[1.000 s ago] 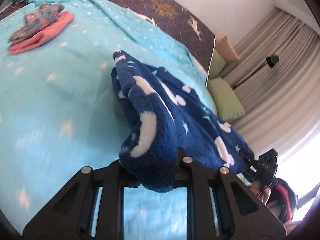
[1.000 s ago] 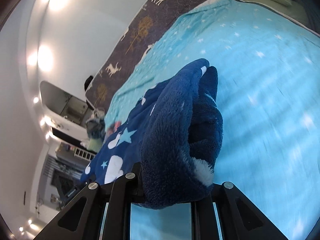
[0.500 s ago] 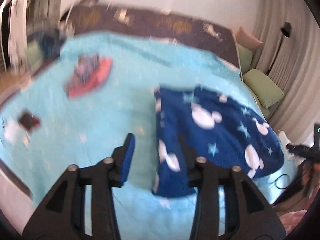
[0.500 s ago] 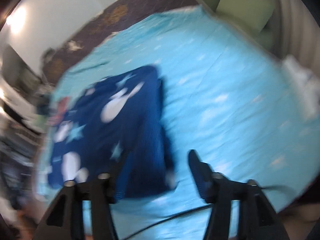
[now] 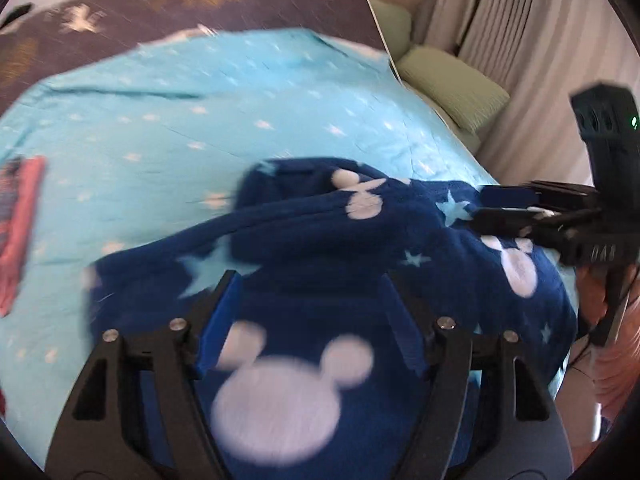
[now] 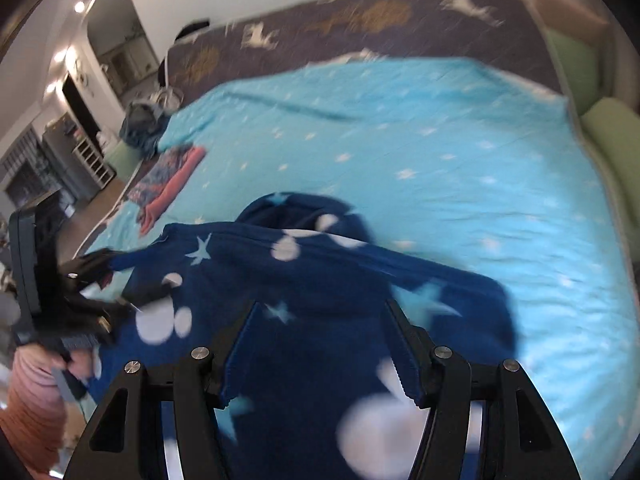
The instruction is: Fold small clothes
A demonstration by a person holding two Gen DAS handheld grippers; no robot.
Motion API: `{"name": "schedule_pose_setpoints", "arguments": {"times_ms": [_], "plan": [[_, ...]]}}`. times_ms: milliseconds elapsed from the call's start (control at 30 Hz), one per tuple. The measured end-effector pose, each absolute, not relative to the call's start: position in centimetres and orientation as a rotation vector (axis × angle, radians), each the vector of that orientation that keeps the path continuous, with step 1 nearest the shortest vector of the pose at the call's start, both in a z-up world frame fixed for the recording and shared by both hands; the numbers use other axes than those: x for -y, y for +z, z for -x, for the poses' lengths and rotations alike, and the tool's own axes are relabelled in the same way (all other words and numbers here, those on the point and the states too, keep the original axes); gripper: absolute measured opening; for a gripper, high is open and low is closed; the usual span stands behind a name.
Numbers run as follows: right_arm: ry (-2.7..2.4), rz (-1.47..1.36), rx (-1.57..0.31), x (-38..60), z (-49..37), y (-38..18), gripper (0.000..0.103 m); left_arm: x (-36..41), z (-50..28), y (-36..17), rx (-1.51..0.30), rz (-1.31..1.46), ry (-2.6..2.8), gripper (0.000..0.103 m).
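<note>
- Hovering over a navy fleece garment point(image 5: 360, 240), the left gripper point(image 5: 312, 304) shows its two blue-padded fingers point(image 5: 220, 320) spread apart, with the printed cloth lying beneath and between them but not pinched by either pad.
- The left jaws have just been opening; a second ago they were clamped on a bunched fold of this same garment, lifted off the bed.
- The right gripper point(image 6: 320, 336) stands likewise parted above the near edge of the garment, nothing pressed between its pads; a second ago it too held a thick wad of the fleece, and its jaws have since been opening.
- The garment, dark blue with white mouse-head shapes and pale stars, now lies spread across the near part of the turquoise star-print bedspread point(image 6: 440, 140), one layer folded over another toward the far side, where before it hung bunched from both tools.
- In the left wrist view the right gripper point(image 5: 500, 208) reaches in from the right, its tips over the garment's right edge; in the right wrist view the left gripper point(image 6: 116, 280) appears at the left edge of the cloth.
- A folded pink and patterned pile point(image 6: 168, 184) rests on the bedspread at far left, well apart from the garment.
- Green cushions point(image 5: 452, 88) sit beyond the bed's right side, near pale curtains point(image 5: 500, 40).
- Both views are blurred.
</note>
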State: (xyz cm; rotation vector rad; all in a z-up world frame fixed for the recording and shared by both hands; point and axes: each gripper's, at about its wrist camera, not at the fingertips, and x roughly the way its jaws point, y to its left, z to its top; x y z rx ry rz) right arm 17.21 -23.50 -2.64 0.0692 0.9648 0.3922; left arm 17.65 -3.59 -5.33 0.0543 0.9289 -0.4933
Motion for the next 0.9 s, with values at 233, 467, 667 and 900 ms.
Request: {"name": "schedule_pose_setpoints", "arguments": {"times_ms": [233,467,667,900], "plan": [[0.192,0.111,-0.948,20.7,-22.9,-9.3,0.054,2.9,-22.8,-10.7,-0.996,0.005,-0.348,0.078],[0.157,-0.258,-0.917,27.0,-22.9,-9.3,0.057,-1.6,-21.6,-10.0,-0.959,0.233,-0.267,0.078],[0.304,-0.352,-0.871,28.8,-16.8,-5.1,0.058,-5.1,-15.4,-5.3,-0.818,0.255,-0.210,0.078],[0.600,-0.240,-0.955,21.5,-9.7,-6.2,0.071,-8.6,-9.4,-9.2,-0.945,0.190,-0.084,0.084]]}}
